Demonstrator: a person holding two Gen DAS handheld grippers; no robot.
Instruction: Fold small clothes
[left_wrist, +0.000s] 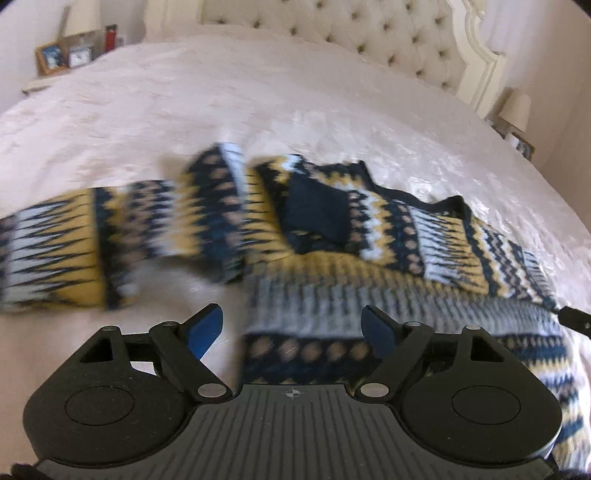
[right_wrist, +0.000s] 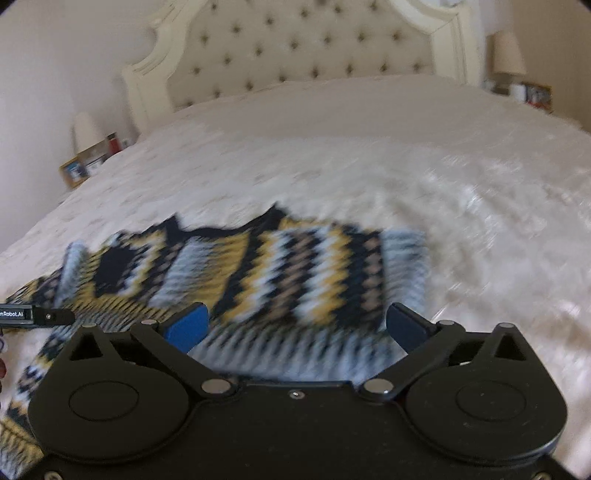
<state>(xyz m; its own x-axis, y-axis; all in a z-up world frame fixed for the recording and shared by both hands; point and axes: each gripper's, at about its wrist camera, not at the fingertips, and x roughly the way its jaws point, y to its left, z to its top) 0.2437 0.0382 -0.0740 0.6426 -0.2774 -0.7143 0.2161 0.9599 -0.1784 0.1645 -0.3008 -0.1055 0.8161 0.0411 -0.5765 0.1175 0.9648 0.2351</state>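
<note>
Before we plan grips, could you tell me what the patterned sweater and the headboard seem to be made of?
Sweater: looks like chunky knitted yarn, matte, with ribbed bands and zigzag stripes. Headboard: seemingly button-tufted padded fabric or leatherette in a cream painted frame, likely wood.

sweater (left_wrist: 332, 229) on bed (left_wrist: 221, 110) | headboard (left_wrist: 388, 37) behind | nightstands either side

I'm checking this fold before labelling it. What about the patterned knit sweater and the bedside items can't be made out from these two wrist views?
- Navy, yellow and white patterned knit sweater: motion blur smears its folds in both views; the left gripper body hides its near edge.
- Its far sleeve end: cut off at the left wrist frame's left edge.
- Framed picture on the nightstand: too small to read.
- Right gripper body covers the sweater's near hem.
</note>
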